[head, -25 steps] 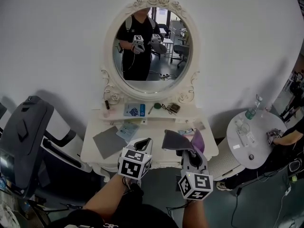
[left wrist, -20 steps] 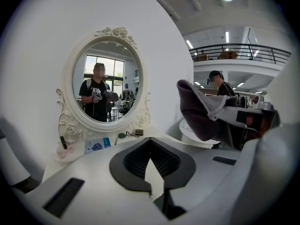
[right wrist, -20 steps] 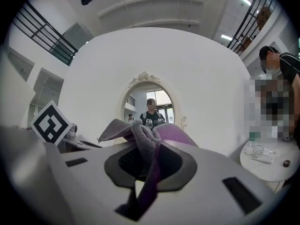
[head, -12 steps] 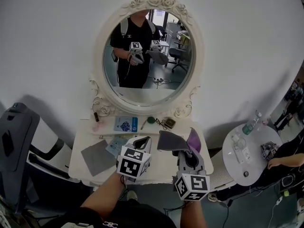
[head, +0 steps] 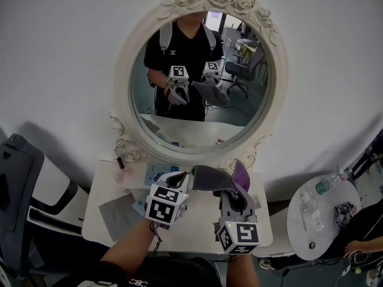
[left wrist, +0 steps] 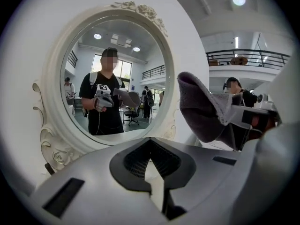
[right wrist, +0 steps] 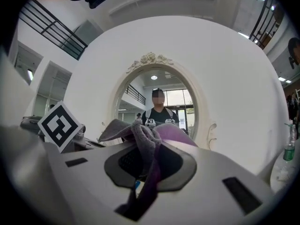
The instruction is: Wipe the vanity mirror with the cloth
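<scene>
Head view: holds cloth (head: 209,178) clamped in right gripper (head: 230,190) fingers, bunched toward mirror (head: 197,76) for wiping, left gripper (head: 178,179) fingers together, empty, alongside above tabletop (head: 200,219).

Grey-purple cloth (head: 209,178), cream-white mirror frame (head: 122,82)

left edge: gray padded chair (head: 15,178) beside the white dressing table (head: 200,220)
tabletop, left side: flat gray sheet (head: 115,215), blue packet (head: 157,173) above it, tiny dark bottle (head: 121,162) further up-left
lower right: round white side table (head: 299,232) with a clear bottle (head: 326,185), plus small bits, can't tell what
</scene>
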`<state>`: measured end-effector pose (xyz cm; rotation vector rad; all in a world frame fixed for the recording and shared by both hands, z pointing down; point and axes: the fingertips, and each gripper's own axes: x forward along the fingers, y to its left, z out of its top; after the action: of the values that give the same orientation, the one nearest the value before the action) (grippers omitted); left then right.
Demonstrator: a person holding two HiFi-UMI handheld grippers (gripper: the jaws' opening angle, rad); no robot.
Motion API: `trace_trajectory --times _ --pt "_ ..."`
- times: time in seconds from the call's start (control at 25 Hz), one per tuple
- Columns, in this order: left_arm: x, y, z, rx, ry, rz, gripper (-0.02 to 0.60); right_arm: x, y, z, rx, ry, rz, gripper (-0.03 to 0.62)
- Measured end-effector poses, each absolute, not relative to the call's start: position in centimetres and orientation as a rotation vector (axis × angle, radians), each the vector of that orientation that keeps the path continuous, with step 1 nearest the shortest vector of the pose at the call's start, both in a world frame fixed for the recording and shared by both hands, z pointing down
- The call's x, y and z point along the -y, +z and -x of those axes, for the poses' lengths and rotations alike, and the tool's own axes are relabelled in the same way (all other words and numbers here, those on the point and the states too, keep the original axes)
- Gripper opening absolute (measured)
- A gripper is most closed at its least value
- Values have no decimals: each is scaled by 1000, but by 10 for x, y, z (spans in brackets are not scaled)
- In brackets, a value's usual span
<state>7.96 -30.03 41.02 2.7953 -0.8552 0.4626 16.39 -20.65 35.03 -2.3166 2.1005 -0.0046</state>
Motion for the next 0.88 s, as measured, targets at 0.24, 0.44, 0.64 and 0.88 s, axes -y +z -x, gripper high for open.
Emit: trace_trajectory --times 0.24,0.44,0.64,0.88 --pt "345 415 -69 1027 437 -2707 2 274 331 -179 -2196 75 2165 48" --pt "375 411 -46 1225 400 -2626 2 326 274 -189 -2227 351 1989 48" --pt "381 408 -31 1305 388 -2576 2 357 167 -196 -2175 696 1883 48" --pt "376 419 -10 1355 413 -2536 2 373 20 -189 -1991 1108 1832 48"
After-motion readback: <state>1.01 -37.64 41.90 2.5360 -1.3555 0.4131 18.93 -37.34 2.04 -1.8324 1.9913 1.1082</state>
